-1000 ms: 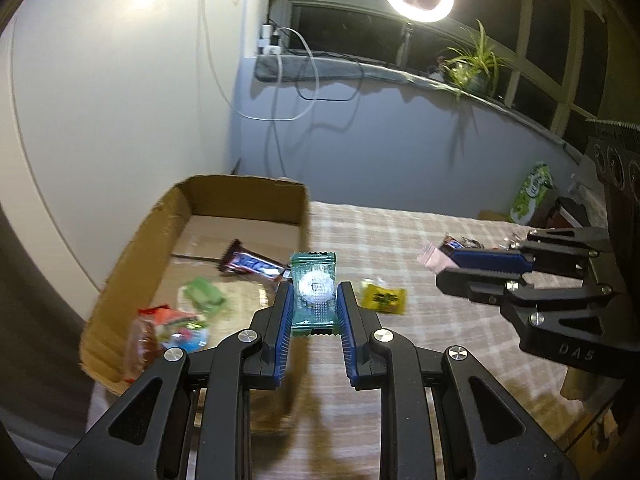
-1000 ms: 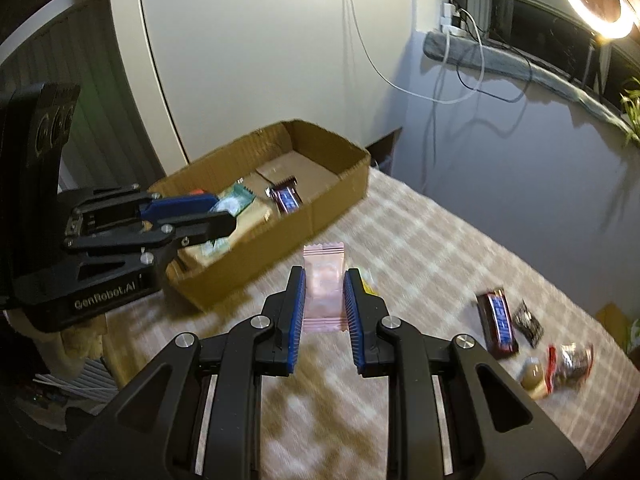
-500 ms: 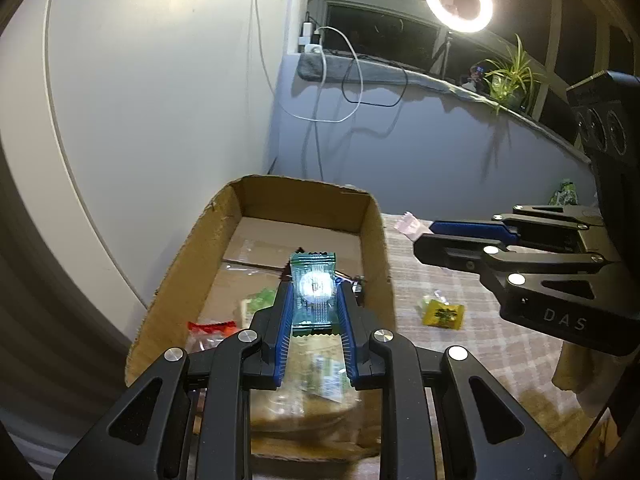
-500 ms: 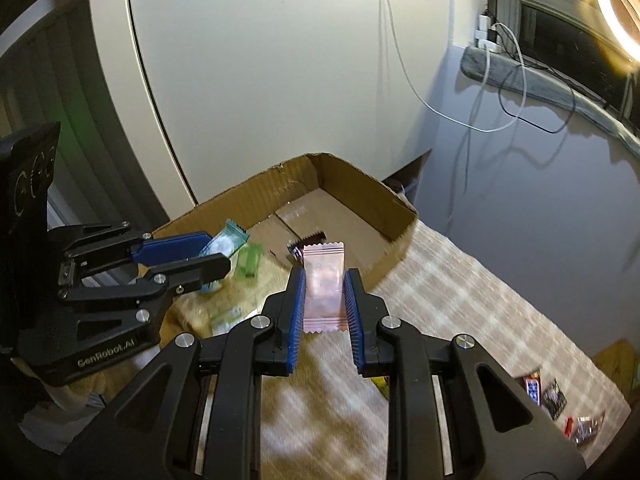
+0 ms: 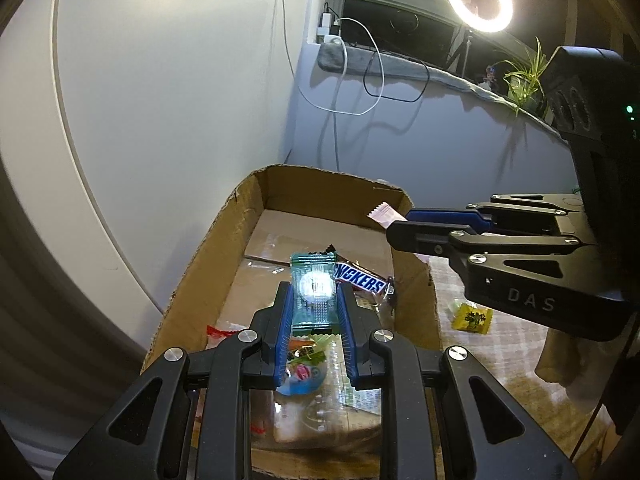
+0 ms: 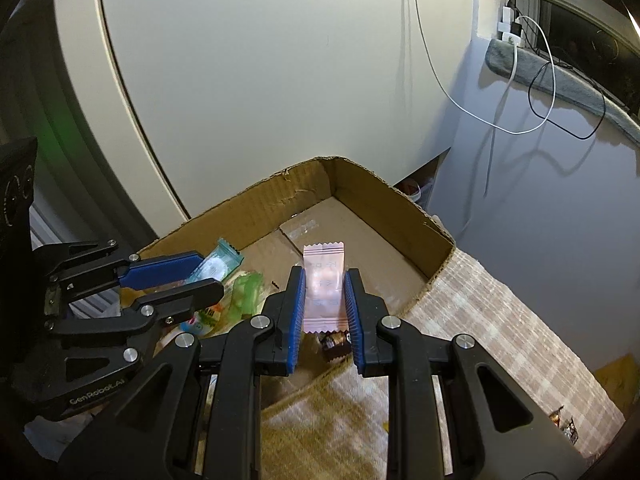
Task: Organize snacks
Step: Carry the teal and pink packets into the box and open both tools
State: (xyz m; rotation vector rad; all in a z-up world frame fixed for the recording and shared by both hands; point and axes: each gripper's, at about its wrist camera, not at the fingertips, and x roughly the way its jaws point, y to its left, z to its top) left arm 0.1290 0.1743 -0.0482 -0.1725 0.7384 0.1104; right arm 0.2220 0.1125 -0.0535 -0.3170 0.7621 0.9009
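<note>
Over the cardboard box point(image 5: 224, 240), my left gripper point(image 5: 314, 312) pinches a teal snack packet point(image 5: 313, 288) between its blue pads, the packet standing up past the fingertips above a Snickers bar point(image 5: 358, 278) and other wrapped snacks on the box floor. My right gripper point(image 6: 324, 300) hangs over the box's near edge, clamping a pink sachet point(image 6: 324, 284) upright between its pads. Outside the box, a yellow candy point(image 5: 472, 317) lies on the checked tablecloth point(image 6: 500, 340).
</note>
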